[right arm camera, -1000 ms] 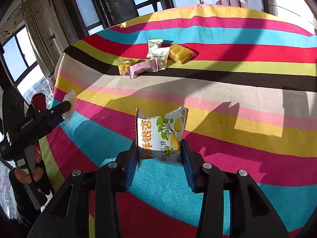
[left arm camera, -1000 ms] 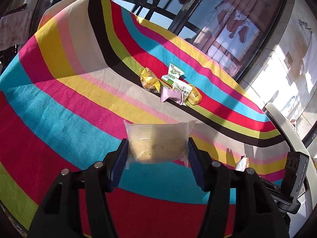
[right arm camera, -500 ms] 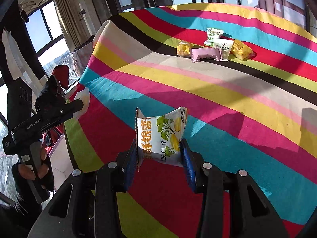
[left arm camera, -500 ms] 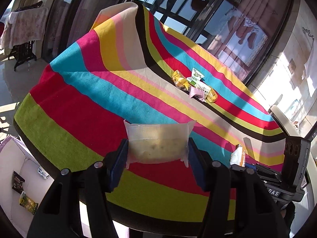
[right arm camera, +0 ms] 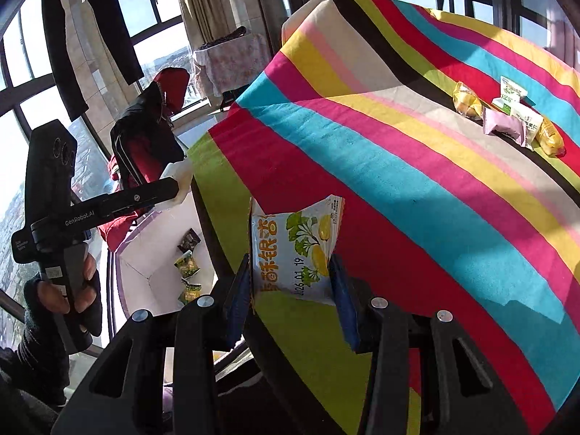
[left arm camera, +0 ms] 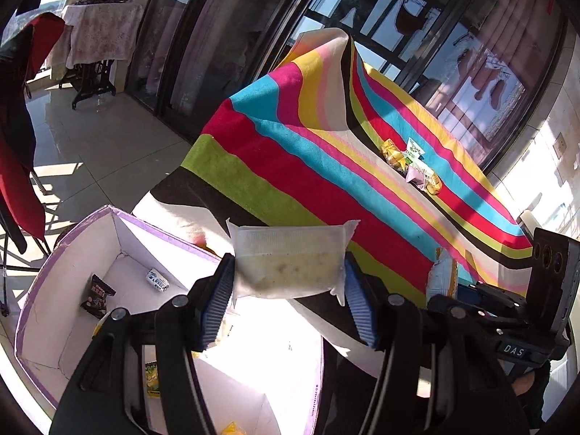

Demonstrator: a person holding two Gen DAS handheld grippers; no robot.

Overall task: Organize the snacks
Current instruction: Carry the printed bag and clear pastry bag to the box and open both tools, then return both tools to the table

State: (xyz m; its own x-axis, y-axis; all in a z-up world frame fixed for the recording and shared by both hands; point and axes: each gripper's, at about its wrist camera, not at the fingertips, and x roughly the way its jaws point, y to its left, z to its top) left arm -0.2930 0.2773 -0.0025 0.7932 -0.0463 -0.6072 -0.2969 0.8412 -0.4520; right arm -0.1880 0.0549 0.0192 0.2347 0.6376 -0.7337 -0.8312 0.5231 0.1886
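My left gripper (left arm camera: pixel 286 290) is shut on a clear pale pastry packet (left arm camera: pixel 288 259) and holds it above a white box with a purple rim (left arm camera: pixel 72 232) on the floor beside the table. My right gripper (right arm camera: pixel 291 286) is shut on a white ginkgo-print snack packet (right arm camera: pixel 295 250) over the table's near corner. The right gripper also shows in the left wrist view (left arm camera: pixel 467 290); the left gripper shows in the right wrist view (right arm camera: pixel 177 185). A cluster of several snack packets (left arm camera: pixel 413 170) lies far back on the striped tablecloth (left arm camera: pixel 326 166), also in the right wrist view (right arm camera: pixel 511 123).
The box (right arm camera: pixel 152 279) holds a few small packets (left arm camera: pixel 98 291) on its bottom. A red and black jacket on a chair (right arm camera: pixel 148 134) stands beyond the box. Glass doors and windows run behind the table. The table edge (left arm camera: pixel 203 195) drops beside the box.
Both grippers have pulled back from over the table toward its near corner with their packets. The left one now hangs over the box, which has come into full view.
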